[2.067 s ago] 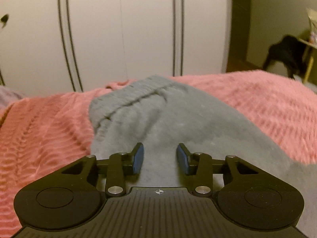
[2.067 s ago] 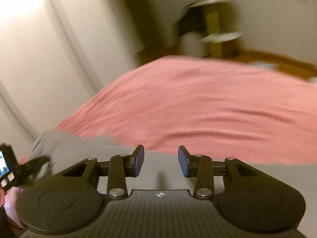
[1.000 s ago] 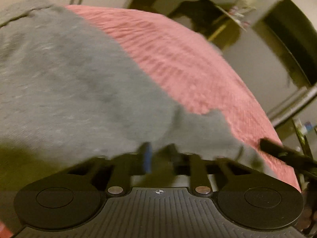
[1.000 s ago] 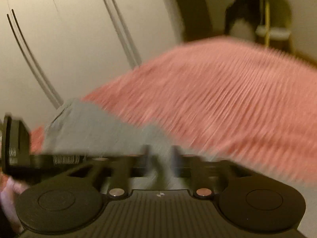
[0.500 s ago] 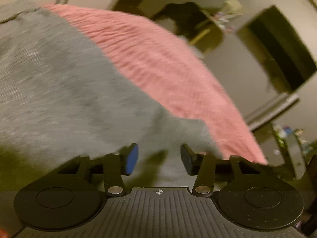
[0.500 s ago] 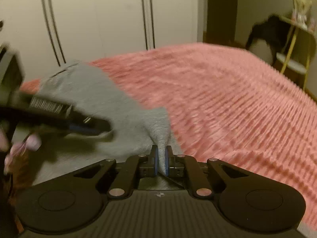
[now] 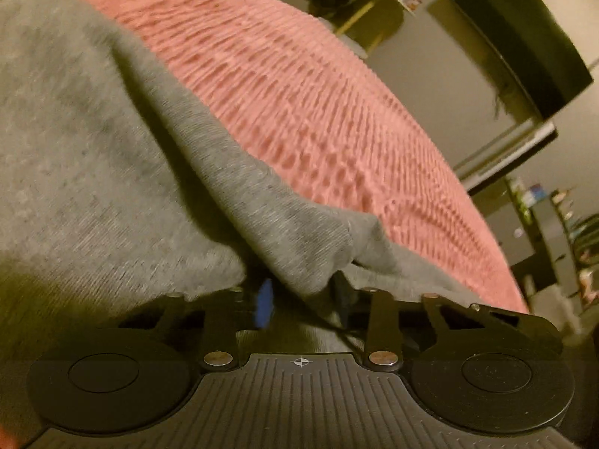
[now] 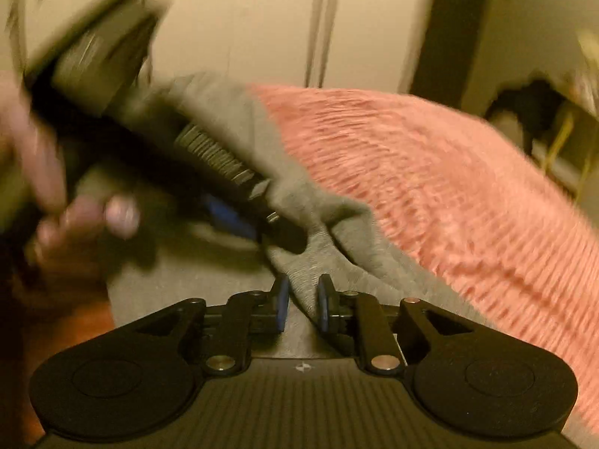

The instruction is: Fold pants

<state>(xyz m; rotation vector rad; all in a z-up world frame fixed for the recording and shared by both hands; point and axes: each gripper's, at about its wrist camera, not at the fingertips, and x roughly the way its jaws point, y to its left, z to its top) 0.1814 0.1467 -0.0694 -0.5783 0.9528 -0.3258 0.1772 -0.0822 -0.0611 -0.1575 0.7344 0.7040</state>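
The grey sweatpants (image 7: 93, 157) lie spread on a bed with a pink ribbed bedspread (image 7: 337, 119), one edge lifted into a raised fold.

Left claw (image 7: 301, 301): jaws part open and just closing, with a peak of grey cloth standing between them. Whether the pads press on it cannot be told; the cloth hides the right one.

Right claw (image 8: 302, 305): jaws narrow, just eased apart slightly, with a ridge of the same cloth (image 8: 299, 280) between the blue pads. The fabric fills the gap and appears pinched.

Handling, as judged: soft knit jersey, light, limp and not fragile. It will sag and bunch wherever unsupported, and a thin pinch may slip. Best hold is on a hem, seam or doubled edge, with both claws kept apart so the edge stays taut.

View differences: the right wrist view alone shows the left tool's body (image 8: 209, 157) and the person's hand (image 8: 75, 217) on it, close over the cloth, plus pale wardrobe doors (image 8: 262, 18). The left wrist view alone shows the long diagonal fold and cluttered shelving (image 7: 554, 224) beyond the bed.
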